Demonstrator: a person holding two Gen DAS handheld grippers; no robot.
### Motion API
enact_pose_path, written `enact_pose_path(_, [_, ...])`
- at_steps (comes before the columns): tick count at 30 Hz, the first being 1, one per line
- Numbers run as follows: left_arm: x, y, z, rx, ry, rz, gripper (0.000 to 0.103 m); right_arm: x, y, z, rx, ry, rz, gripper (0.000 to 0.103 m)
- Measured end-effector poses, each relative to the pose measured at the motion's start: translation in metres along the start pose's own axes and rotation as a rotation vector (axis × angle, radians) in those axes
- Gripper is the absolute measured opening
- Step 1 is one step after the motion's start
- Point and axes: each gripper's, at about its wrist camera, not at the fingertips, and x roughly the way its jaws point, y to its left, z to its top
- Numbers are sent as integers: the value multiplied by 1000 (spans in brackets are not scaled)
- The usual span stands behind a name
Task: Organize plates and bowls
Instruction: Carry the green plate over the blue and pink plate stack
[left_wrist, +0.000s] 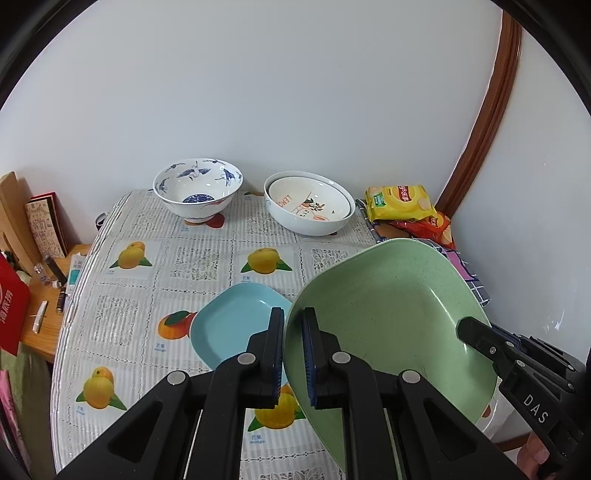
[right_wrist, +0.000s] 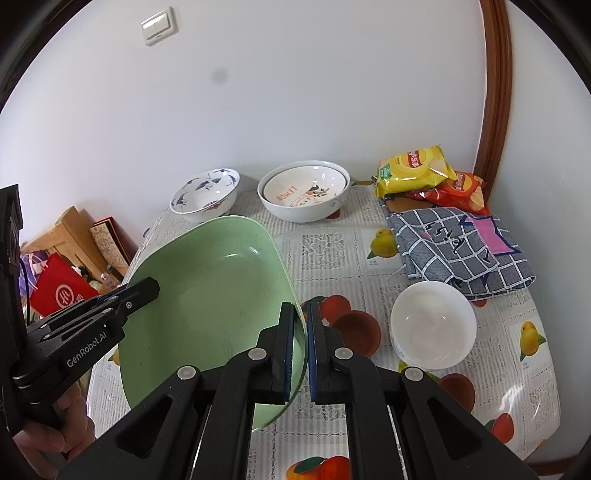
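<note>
Two grippers hold one green plate (left_wrist: 391, 314) between them, lifted clear of the tabletop (left_wrist: 147, 288) and tilted. The left gripper (left_wrist: 293, 354) has its jaws pinching the plate's left rim, and the right gripper (right_wrist: 301, 350) pinches the opposite rim the same way, pads tight on the thin edge. Under the raised plate, near the front edge of the tabletop, a blue plate (left_wrist: 232, 325) lies flat on the fruit-print cloth. Along the back edge, by the wall, stand a blue-and-white patterned bowl (left_wrist: 197, 190) towards the left and a white bowl (left_wrist: 308, 203) with a smaller printed dish nested inside it, well apart from each other. A plain white bowl (right_wrist: 432, 325) sits near the right edge, just beside a folded checked cloth (right_wrist: 461, 251). Yellow and red snack bags (right_wrist: 417, 170) lie piled in the back right corner. A hand (right_wrist: 55, 439) grips the left tool's handle.
</note>
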Motion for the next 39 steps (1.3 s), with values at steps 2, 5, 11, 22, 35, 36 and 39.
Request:
enact_pose_path(2, [-2, 3, -1, -5, -3, 3, 10, 0, 4, 0, -2, 0, 4, 7])
enact_pose_path(5, [-6, 10, -2, -15, -7, 9, 10, -1, 10, -1, -12, -3, 10, 7])
enact_pose_path(11, [-11, 25, -4, -33, -11, 25, 10, 3, 23, -2, -27, 2, 30, 7])
enact_pose_path(22, [2, 58, -16, -77, 25, 71, 10, 35, 46, -13, -50, 59, 80, 7])
enact_pose_path(35, [34, 106, -45, -130, 114, 139, 10, 95, 77, -40, -76, 183, 144, 7])
enact_pose_path(36, [37, 108, -46, -133, 120, 143, 10, 99, 78, -42, -76, 191, 149, 7])
enact_pose_path(39, [44, 115, -49, -145, 137, 149, 10, 111, 81, -46, -79, 216, 159, 7])
